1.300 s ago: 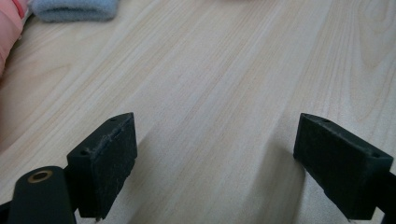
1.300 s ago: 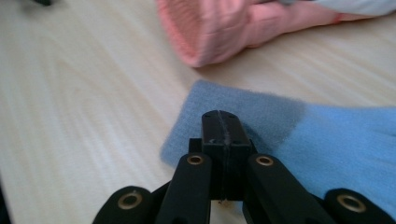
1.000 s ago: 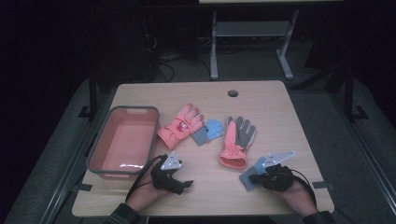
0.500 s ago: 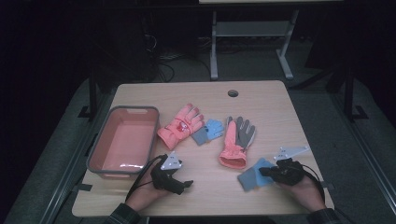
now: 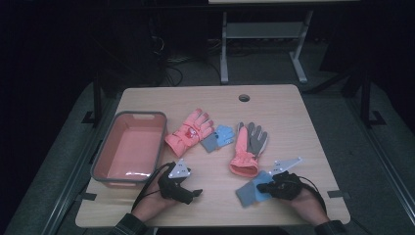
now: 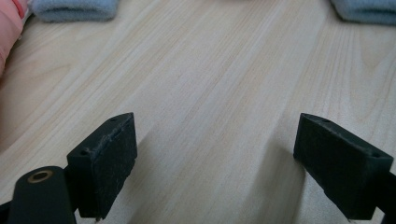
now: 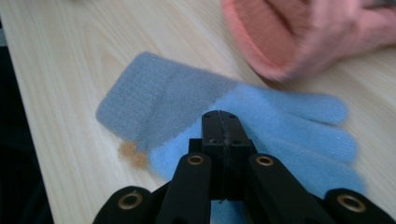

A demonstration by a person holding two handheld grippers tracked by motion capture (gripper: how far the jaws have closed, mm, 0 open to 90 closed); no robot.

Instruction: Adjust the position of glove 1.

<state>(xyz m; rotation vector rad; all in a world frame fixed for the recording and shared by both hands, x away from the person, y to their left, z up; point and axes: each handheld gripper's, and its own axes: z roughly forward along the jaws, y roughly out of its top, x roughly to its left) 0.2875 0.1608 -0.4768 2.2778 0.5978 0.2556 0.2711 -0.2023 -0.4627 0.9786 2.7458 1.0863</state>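
As the right gripper (image 5: 268, 186) slides in from the table's (image 5: 274, 103) edge, its fingers pressed shut over the small blue-and-grey knit glove (image 7: 233, 116) lying flat, a pickup seems imminent while the left gripper (image 5: 195, 193) rests, fingers spread.

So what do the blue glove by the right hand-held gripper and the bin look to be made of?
The blue glove looks like soft knit, probably wool or acrylic: fuzzy matte surface, with a greyer cuff. The bin looks like moulded plastic, pink inside with a grey rim, glossy where light glints off its floor.
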